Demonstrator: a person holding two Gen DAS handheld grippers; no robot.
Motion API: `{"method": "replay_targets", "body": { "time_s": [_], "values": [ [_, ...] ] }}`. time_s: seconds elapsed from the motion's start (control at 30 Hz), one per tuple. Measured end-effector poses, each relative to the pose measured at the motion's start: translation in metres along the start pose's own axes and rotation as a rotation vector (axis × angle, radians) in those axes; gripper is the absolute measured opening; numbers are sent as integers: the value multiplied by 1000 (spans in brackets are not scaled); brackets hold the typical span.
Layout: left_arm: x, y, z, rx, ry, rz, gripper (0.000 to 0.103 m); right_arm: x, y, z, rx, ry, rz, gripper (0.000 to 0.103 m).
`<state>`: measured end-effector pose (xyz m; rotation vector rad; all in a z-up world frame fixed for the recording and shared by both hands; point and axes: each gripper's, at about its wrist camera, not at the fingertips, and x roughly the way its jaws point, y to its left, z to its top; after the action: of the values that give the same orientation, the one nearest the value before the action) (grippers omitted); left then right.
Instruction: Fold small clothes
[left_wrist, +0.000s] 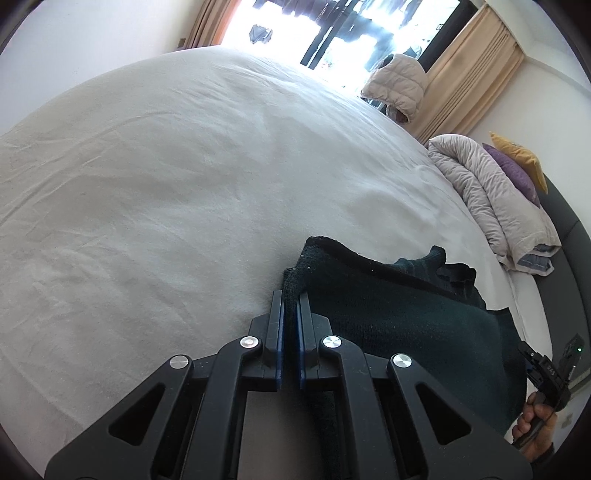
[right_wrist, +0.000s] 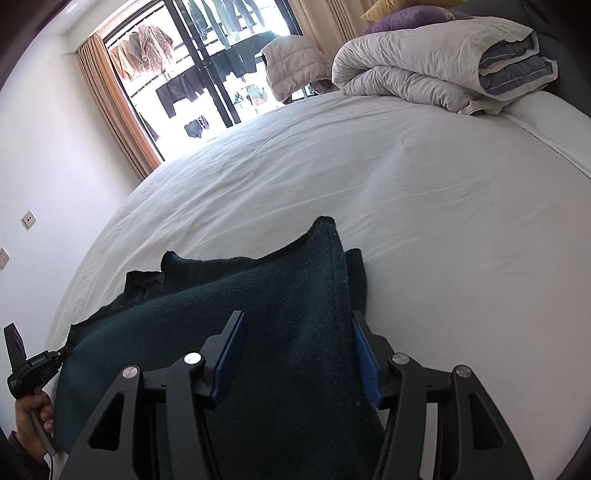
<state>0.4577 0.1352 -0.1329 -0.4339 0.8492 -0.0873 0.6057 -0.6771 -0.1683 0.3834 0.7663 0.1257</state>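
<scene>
A dark green knitted garment (left_wrist: 388, 306) lies partly raised on the white bed sheet (left_wrist: 166, 184). My left gripper (left_wrist: 290, 297) is shut on its left edge, and the cloth is pinched between the blue pads. In the right wrist view the same garment (right_wrist: 280, 295) fills the space between the fingers of my right gripper (right_wrist: 297, 326). Its jaws stand well apart. The hem runs along the right pad (right_wrist: 364, 350), while the left pad (right_wrist: 231, 354) shows bare. The left gripper (right_wrist: 63, 351), held in a hand, also appears there at the garment's far corner.
A rolled grey duvet (right_wrist: 424, 62) with purple and yellow pillows (right_wrist: 402, 16) lies at the head of the bed. A quilted jacket (right_wrist: 295, 62) sits by the window (right_wrist: 207, 66) with tan curtains. The sheet (right_wrist: 424, 206) stretches wide beyond the garment.
</scene>
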Motion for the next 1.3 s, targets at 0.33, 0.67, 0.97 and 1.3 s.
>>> {"method": "replay_targets", "body": {
  "time_s": [0.33, 0.67, 0.97, 1.3],
  "values": [
    [5, -4, 3, 58, 28, 10, 9, 20, -45, 9, 163, 22, -191, 58],
    [-35, -18, 1, 139, -25, 187, 11, -51, -24, 15, 86, -140, -109, 60],
    [-50, -127, -42, 455, -58, 129, 11, 23, 25, -22, -41, 107, 59, 60],
    [-24, -116, -92, 526, 58, 197, 11, -17, -9, -19, 1, 30, -38, 45]
  ]
}}
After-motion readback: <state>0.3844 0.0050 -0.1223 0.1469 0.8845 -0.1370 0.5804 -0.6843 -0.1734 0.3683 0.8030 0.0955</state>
